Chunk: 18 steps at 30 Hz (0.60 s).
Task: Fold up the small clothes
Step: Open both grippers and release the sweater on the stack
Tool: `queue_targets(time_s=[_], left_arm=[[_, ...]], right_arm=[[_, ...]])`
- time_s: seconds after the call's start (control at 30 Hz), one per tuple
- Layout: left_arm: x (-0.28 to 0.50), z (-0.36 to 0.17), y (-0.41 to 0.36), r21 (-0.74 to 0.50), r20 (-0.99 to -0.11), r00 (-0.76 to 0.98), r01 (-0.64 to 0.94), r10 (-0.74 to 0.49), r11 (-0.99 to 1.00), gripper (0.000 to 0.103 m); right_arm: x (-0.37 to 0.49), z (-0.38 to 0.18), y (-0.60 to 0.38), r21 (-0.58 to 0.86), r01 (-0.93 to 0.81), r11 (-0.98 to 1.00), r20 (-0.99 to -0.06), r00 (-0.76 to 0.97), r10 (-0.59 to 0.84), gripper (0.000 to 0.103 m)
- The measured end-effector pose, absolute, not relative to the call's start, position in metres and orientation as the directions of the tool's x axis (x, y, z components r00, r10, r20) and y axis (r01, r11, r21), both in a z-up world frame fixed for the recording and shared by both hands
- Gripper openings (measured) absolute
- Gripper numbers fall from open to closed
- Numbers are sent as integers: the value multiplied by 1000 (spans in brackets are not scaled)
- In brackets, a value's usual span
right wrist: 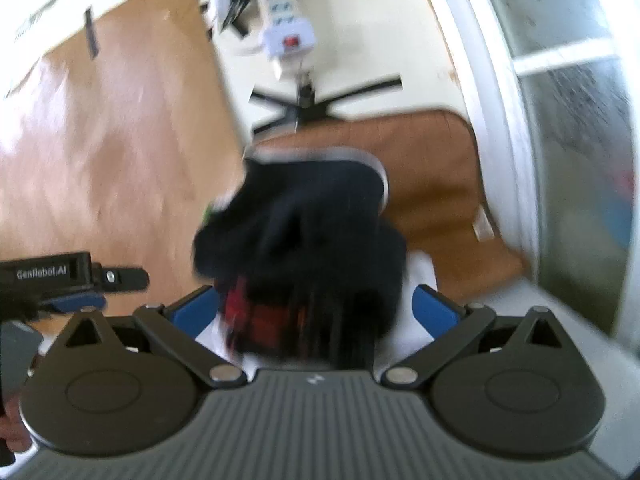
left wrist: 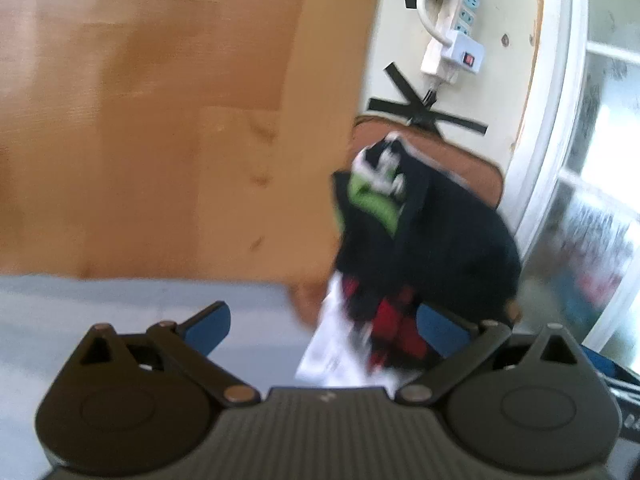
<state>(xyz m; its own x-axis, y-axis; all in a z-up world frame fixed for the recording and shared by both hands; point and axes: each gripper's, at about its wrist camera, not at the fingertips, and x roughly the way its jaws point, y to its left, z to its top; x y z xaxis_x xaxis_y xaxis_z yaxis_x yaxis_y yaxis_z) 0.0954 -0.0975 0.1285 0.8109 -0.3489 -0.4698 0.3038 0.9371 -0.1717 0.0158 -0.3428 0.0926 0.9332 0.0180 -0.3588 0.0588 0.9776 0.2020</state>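
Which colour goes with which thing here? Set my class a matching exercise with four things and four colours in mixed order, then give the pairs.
Things:
1. power strip
2. tape strips
3. chair seat
4. finger pads

Colours:
A. blue
B. white
C. brown
D. black

Pairs: 1-B, 2-D, 3-C, 4-A

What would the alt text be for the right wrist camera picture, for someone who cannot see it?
Blurred fisheye view: the right gripper, open, reaches toward a heap of dark clothes with red plaid, on a brown chair seat. The left gripper shows at the left edge; a white power strip lies beyond.
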Motion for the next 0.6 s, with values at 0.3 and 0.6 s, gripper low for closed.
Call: queue_targets(time_s=[0.3,0.6], left_arm=[[12,110,-62,-58,-587,785,203,-198,978,103],[-41,111,-35,15,-571,810,174,-134,985,103]], right_arm=[[-58,68,-298,347,156,925,-470,882,27,103],[-102,68,-264,352,144,925,-480,876,46,103]])
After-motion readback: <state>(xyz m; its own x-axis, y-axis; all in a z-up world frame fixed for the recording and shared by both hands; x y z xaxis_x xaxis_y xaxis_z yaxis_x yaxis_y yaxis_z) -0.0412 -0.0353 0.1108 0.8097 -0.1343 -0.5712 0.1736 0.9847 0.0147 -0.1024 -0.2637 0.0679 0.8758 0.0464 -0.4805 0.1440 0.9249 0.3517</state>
